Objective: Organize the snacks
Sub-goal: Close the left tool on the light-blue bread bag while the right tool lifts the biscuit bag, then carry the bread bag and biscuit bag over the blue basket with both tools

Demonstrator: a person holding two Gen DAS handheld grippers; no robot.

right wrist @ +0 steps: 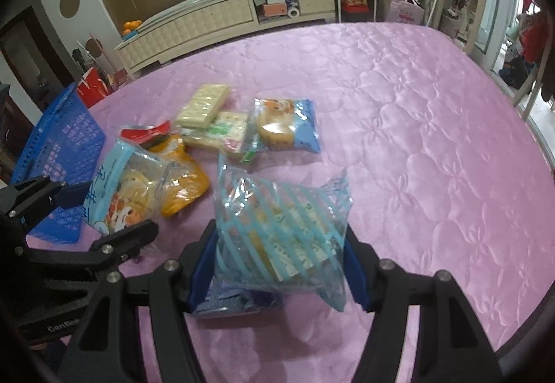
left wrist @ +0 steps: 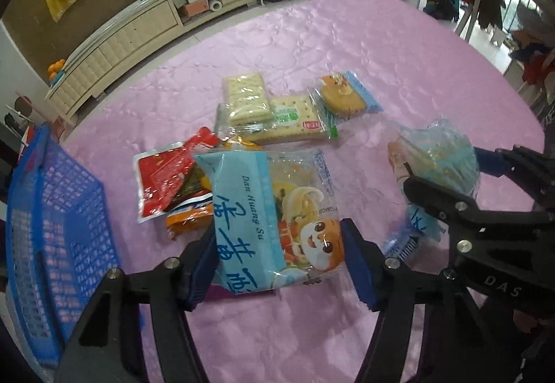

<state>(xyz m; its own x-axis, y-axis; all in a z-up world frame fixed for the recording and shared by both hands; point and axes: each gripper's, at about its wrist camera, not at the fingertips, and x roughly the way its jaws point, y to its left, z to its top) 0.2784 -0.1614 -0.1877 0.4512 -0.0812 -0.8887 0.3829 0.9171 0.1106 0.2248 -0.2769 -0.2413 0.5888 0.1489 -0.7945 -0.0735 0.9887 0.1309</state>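
Observation:
My left gripper [left wrist: 281,265] is shut on a light blue egg-yolk pastry packet [left wrist: 274,220] with a cartoon animal, held just above the pink cloth. My right gripper [right wrist: 277,265] is shut on a clear blue-striped biscuit packet [right wrist: 281,230]; it also shows in the left wrist view [left wrist: 440,154]. Loose snacks lie in a pile beyond: a red packet [left wrist: 163,178], an orange packet [right wrist: 184,185], two cracker packs [left wrist: 246,98] [left wrist: 295,119] and a blue cake packet [left wrist: 347,98]. A blue mesh basket [left wrist: 52,237] stands at the left.
The pink quilted cloth [right wrist: 416,140] covers the whole table, whose edge curves round at the right. A cream cabinet [right wrist: 208,22] and shelves stand behind the table.

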